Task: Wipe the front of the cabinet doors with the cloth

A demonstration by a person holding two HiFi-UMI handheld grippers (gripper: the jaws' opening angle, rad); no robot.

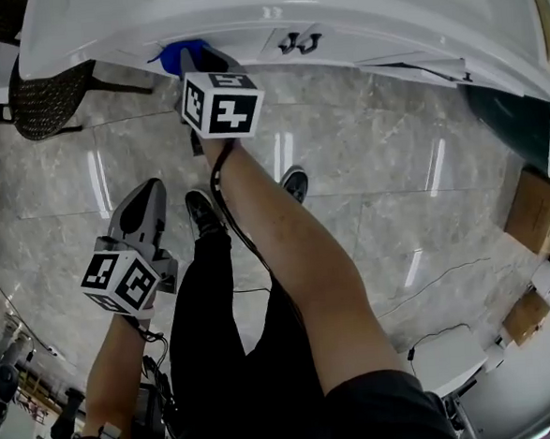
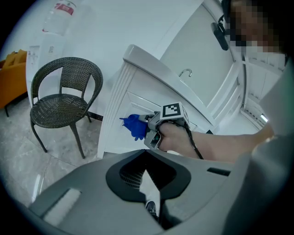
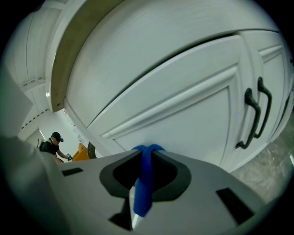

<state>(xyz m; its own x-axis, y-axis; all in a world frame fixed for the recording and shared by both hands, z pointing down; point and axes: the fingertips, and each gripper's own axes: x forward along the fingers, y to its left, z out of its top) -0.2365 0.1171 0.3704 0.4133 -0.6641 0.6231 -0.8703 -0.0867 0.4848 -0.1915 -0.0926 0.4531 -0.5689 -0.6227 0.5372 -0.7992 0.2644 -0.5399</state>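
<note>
Right claw (image 3: 147,149) clamped on cloth (image 3: 143,188), pressed to door (image 3: 183,119); left claw (image 2: 146,153) seemingly together, idle. Risk of losing cloth while rubbing, from thin pinch.

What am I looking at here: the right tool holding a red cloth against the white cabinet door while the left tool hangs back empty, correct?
Not quite: the cloth is blue, not red. The right gripper view shows the right tool clamped on the blue fabric cloth against the white panelled cabinet door; the left tool does hang back empty.
</note>
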